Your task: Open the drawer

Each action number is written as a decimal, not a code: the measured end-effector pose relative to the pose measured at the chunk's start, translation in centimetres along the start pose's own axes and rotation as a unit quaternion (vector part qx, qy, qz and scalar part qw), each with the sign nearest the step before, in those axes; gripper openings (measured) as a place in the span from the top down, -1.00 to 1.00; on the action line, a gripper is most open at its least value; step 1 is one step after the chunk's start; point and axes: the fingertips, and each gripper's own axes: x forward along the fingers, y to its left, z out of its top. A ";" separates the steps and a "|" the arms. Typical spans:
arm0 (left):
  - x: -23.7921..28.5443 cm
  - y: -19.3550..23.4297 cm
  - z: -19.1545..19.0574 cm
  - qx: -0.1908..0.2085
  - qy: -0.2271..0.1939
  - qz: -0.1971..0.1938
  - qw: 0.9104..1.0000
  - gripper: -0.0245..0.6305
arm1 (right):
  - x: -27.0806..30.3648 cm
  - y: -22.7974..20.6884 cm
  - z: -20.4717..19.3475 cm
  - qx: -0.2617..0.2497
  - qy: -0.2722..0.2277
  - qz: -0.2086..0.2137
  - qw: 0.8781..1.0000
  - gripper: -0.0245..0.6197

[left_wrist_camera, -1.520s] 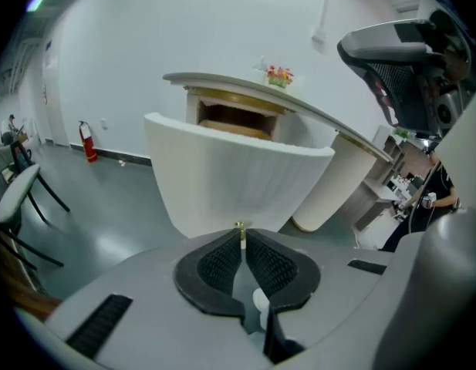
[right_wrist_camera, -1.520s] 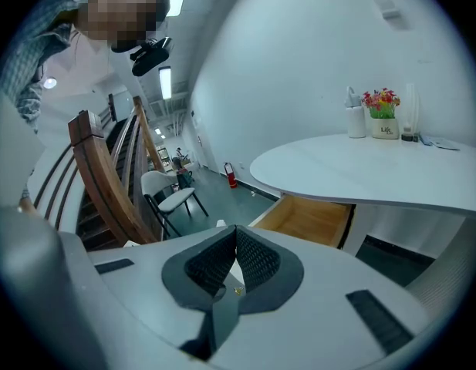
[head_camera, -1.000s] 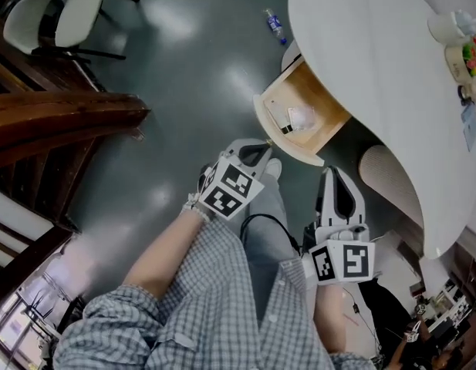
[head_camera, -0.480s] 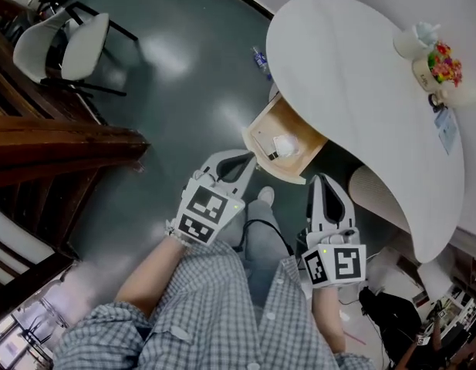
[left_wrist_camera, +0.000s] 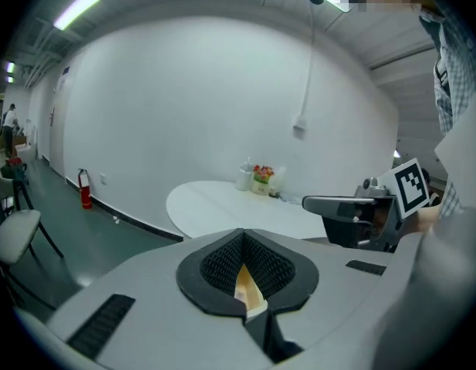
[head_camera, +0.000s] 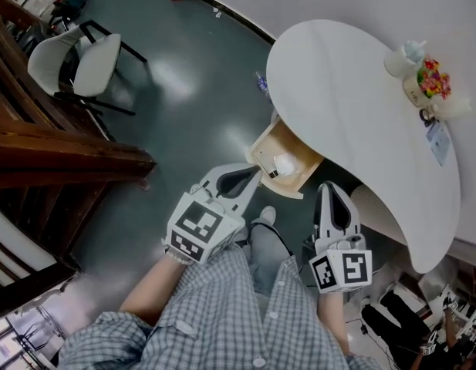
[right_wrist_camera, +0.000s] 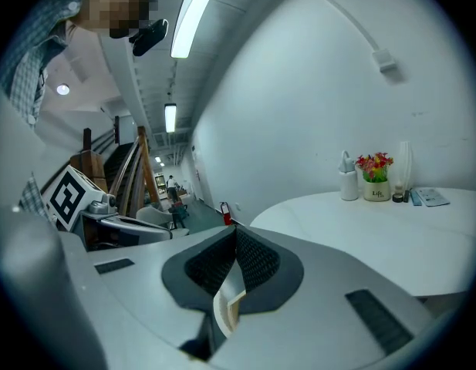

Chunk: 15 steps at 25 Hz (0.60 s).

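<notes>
We are lifting the left gripper [head_camera: 253, 174] and right gripper [head_camera: 332, 186] away from the drawer [head_camera: 275, 179], now sticking out open under the table [head_camera: 353, 99]. Both jaws are shut, holding nothing. The job is looking done.

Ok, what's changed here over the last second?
The left tool and right tool have both risen away from the drawer, the left one more, and the head view has pulled back with them. Neither took hold of anything: both are shut and empty. The drawer stayed open under the table.
</notes>
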 end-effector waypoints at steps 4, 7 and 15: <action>-0.8 -0.2 1.8 0.018 -0.016 0.016 1.000 0.91 | 0.0 -0.3 1.8 -0.010 -0.021 0.001 1.000 0.90; -1.3 -0.3 2.7 0.020 -0.023 0.021 0.999 0.91 | 0.1 -0.3 2.6 -0.017 -0.030 0.004 0.999 0.90; -2.0 -0.3 3.8 0.015 -0.035 0.037 0.999 0.91 | 0.5 -0.2 4.5 -0.047 -0.044 0.013 0.998 0.90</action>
